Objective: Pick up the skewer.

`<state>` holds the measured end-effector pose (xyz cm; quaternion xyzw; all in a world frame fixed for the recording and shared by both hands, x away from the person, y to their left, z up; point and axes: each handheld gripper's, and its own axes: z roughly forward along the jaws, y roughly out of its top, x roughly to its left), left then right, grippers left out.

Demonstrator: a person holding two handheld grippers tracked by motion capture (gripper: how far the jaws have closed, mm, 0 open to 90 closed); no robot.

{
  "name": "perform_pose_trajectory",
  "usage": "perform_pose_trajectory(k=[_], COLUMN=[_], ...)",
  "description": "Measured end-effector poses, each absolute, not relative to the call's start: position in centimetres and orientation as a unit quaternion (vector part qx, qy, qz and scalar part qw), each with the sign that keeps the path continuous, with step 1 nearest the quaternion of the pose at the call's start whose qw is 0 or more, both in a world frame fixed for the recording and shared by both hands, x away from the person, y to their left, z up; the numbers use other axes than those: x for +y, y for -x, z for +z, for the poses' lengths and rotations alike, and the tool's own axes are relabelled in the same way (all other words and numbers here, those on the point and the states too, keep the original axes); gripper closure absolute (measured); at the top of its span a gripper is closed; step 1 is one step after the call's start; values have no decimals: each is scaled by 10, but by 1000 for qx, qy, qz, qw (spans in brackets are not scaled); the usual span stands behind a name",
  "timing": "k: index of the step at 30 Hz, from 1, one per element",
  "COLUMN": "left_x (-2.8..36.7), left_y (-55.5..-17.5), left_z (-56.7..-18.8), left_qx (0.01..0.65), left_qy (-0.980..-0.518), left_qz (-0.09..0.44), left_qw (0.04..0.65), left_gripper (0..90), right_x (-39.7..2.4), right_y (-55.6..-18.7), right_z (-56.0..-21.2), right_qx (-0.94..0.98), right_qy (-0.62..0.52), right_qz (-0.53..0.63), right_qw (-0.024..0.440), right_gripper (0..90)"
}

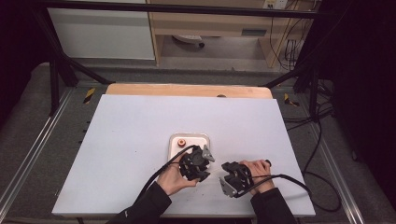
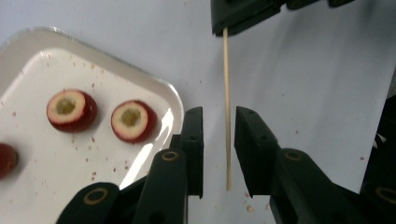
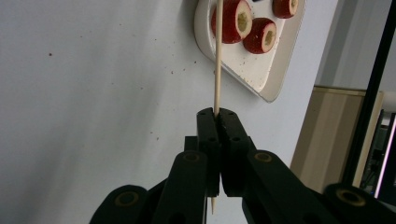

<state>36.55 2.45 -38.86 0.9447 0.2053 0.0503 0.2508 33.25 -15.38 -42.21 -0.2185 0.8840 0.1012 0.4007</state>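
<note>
Right gripper (image 3: 218,116) clamped on skewer (image 3: 217,60), left gripper (image 2: 219,121) apart around it.

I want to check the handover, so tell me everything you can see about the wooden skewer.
The skewer is a thin, straight, pale wooden stick with one pointed end. The right gripper is shut on it near that point, and the tip pokes out behind the jaws. The long shaft also runs between the jaws of the left gripper, which stand apart from it without touching. It hangs over the white table, beside the tray of cored red fruit.
</note>
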Motion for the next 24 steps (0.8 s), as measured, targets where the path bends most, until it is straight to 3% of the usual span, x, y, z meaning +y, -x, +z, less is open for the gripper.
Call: perform_pose_trajectory(k=[4, 15, 24], left_x=[22, 12, 12], left_y=[-367, -372, -370], left_z=[-391, -395, -395], left_qx=[208, 206, 218], left_qy=[-949, -959, -956], left_qz=[42, 23, 32], left_qw=[232, 192, 192], left_gripper=[731, 862, 881], right_x=[-150, -138, -138], right_y=[-334, -331, -330], right_z=[-420, -418, -417], right_qx=[879, 863, 863], right_qy=[231, 269, 262], right_qz=[92, 62, 66], right_qw=[408, 423, 427], right_gripper=[891, 891, 884])
